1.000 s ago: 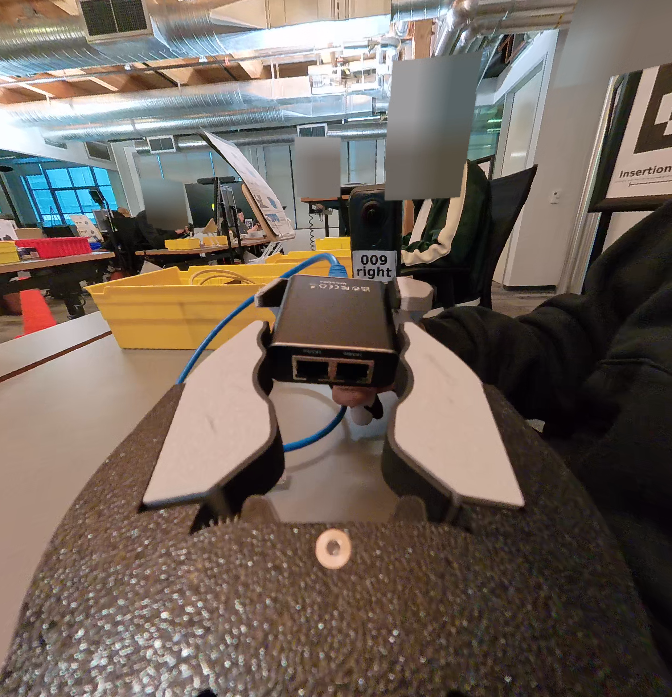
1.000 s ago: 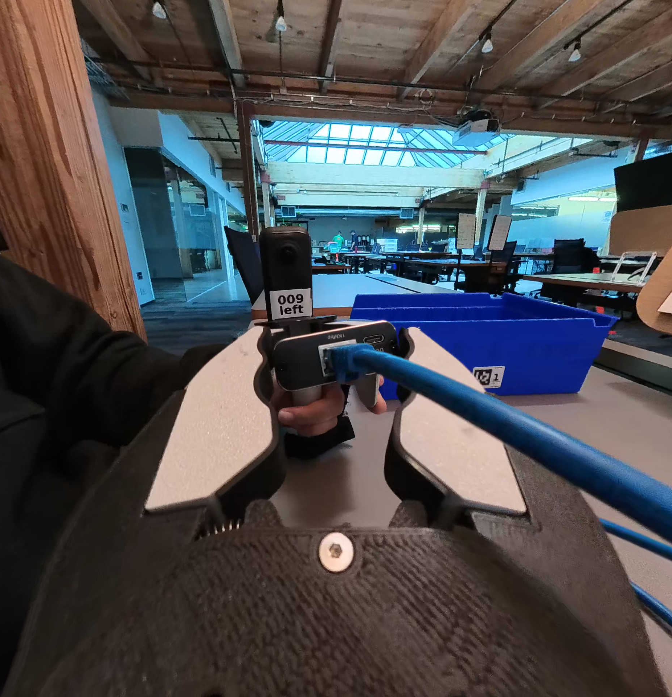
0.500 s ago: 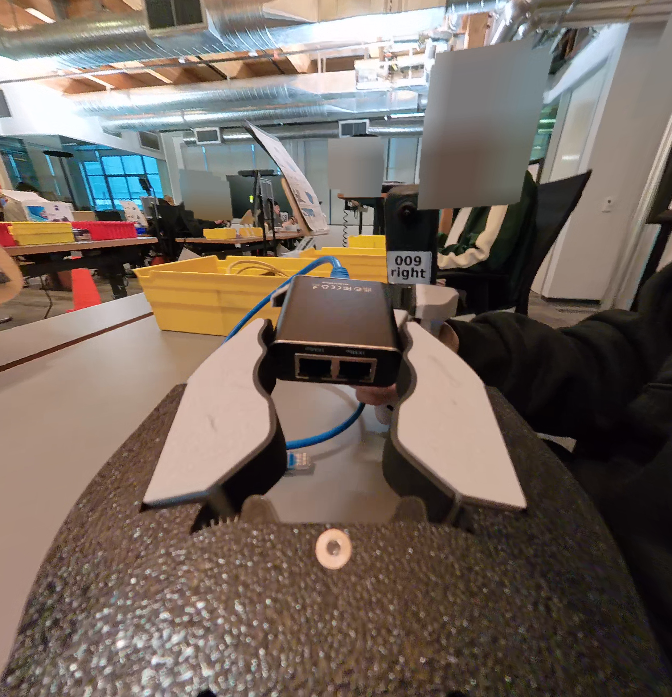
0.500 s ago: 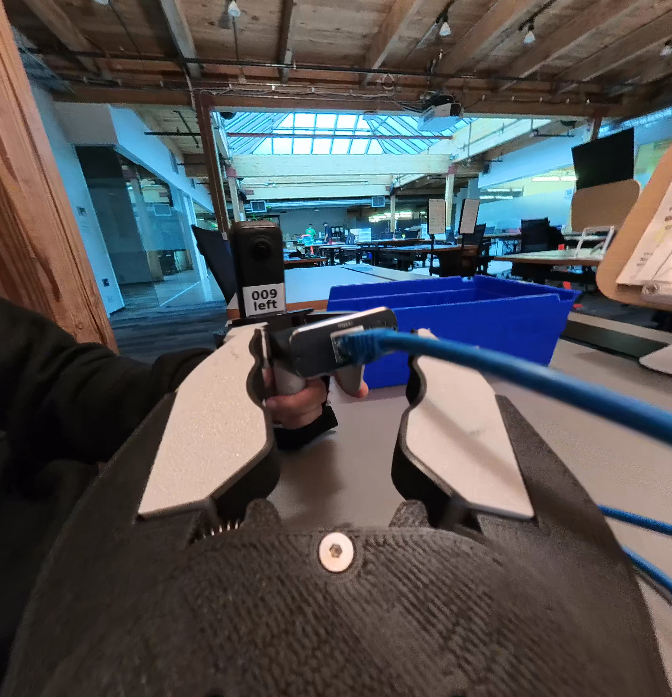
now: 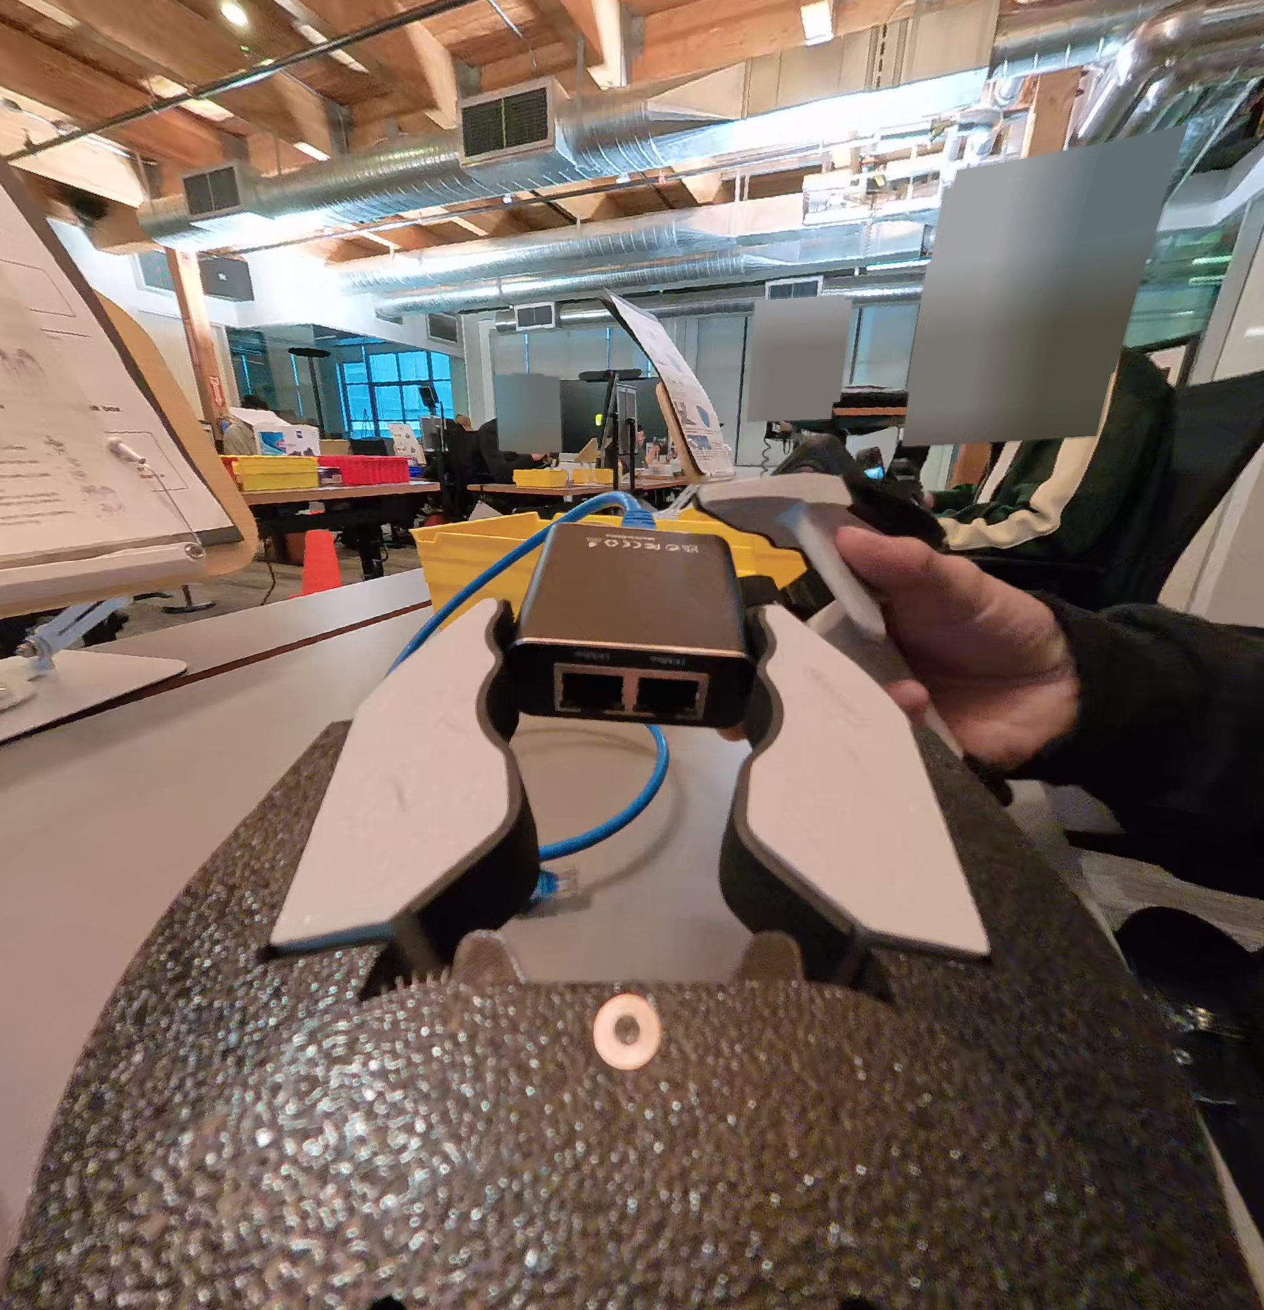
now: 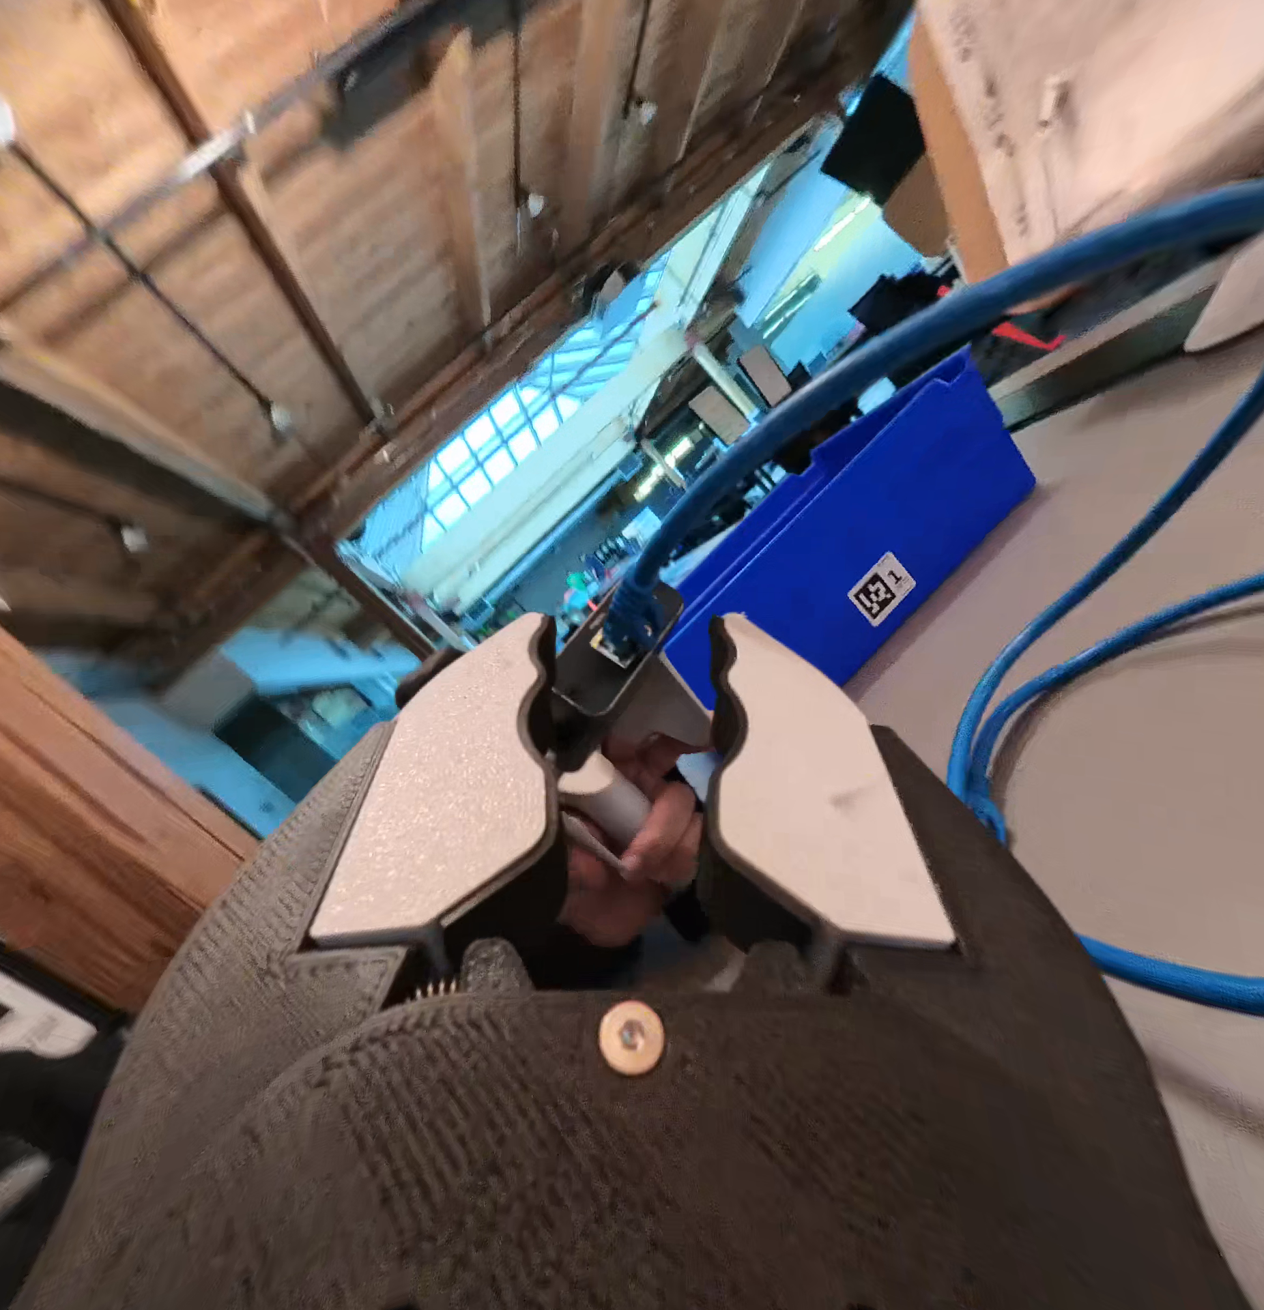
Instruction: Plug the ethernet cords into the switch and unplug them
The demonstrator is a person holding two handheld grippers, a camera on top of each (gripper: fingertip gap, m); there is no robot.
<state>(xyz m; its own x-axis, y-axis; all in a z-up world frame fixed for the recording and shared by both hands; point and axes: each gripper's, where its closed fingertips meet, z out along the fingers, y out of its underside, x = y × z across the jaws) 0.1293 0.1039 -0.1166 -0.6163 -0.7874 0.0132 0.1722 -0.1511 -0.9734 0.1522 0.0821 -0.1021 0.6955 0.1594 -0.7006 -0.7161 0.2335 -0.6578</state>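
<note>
Since a second ago my right gripper has swung off to the side and rolled over, so its view now tilts hard and blurs, and in the left wrist view its grey finger and the hand (image 5: 969, 652) holding it sit to the right of the switch instead of behind it.

Starting at the left, a paper stand (image 5: 83, 439) now fills that edge of the left wrist view. My left gripper (image 5: 629, 680) has its fingers closed snugly on the sides of the black switch (image 5: 633, 609), lifted above the grey table (image 5: 154, 780). Both ports facing me are empty. One blue ethernet cord (image 5: 473, 588) is seated in the far end and loops down underneath, its free plug (image 5: 555, 886) lying on the table between the fingers.

In the right wrist view, my right gripper (image 6: 625, 659) stands open with nothing between its fingers; the switch and plugged connector (image 6: 633, 602) show beyond the tips. More blue cord coils beside the blue bin (image 6: 863, 539).

I judge one plug is in, and the right gripper is turning away to fetch a loose plug for the empty ports.
</note>
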